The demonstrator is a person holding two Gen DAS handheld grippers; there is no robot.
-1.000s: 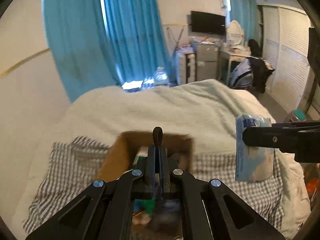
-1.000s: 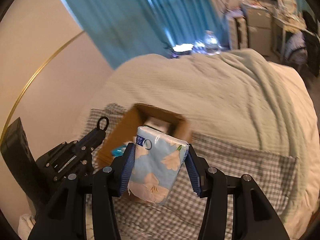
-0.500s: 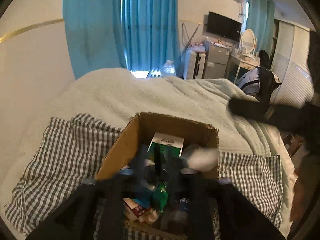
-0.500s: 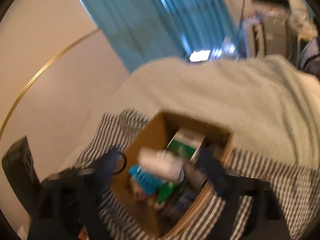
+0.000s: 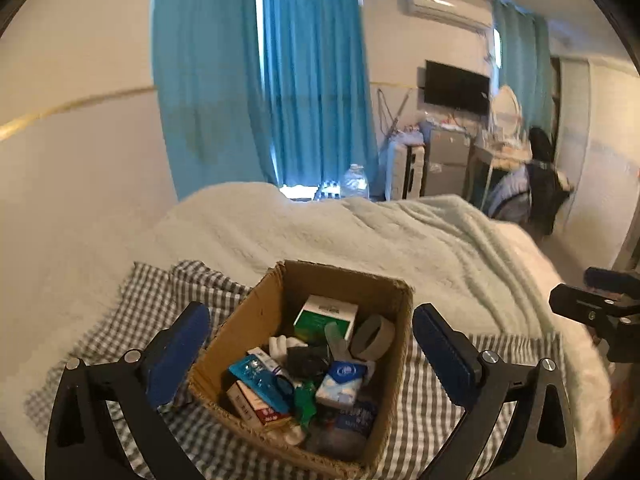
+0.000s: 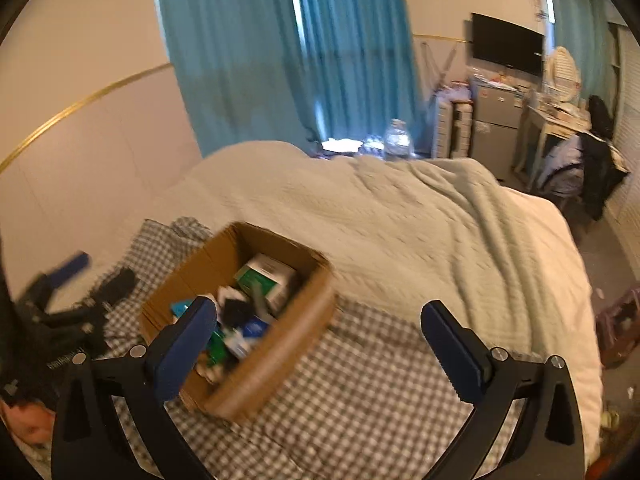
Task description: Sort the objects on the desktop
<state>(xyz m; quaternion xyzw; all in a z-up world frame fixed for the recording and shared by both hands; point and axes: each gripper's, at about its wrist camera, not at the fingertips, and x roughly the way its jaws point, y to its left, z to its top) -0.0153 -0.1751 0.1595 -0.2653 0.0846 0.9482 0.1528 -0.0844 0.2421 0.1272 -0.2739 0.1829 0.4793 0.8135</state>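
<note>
— Item one, the container?

— Cardboard box (image 5: pixel 256 320), open-topped, sitting on my checked cloth (image 5: pixel 160 300) at the near end of the bed. Contents, as far as I can read them from the left wrist view: a green-and-white carton (image 5: pixel 325 317) at the back, a grey tape roll (image 5: pixel 374 337) leaning by the right wall, a blue-and-white tissue pack (image 5: pixel 341 383) near the front, a blue blister pack (image 5: pixel 258 385) lying over a red-and-white carton (image 5: pixel 252 406), something green (image 5: pixel 305 398) between them, a dark item (image 5: pixel 306 359) in the middle. The smaller pieces at the bottom I cannot name.

— Item two, your tools?

— My left gripper (image 5: pixel 311 352): jaws spread wide, one blue pad either side of the box, nothing held. It hangs above the box, and I cannot tell whether the pads touch the walls. My right gripper (image 6: pixel 319 342): jaws equally wide, empty, over the cloth just right of the box; its left pad overlaps the box's near corner in that view.

— Surroundings?

— A pale blanket (image 5: pixel 360 232) covering the bed beyond the cloth. Teal curtains (image 5: pixel 308 80) behind. A water jug (image 5: pixel 355 182) at the bed's far edge. A wall television (image 5: pixel 457 87), an air conditioner (image 5: pixel 448 7) above it, a cluttered desk (image 5: pixel 504 156) to the right.
</note>
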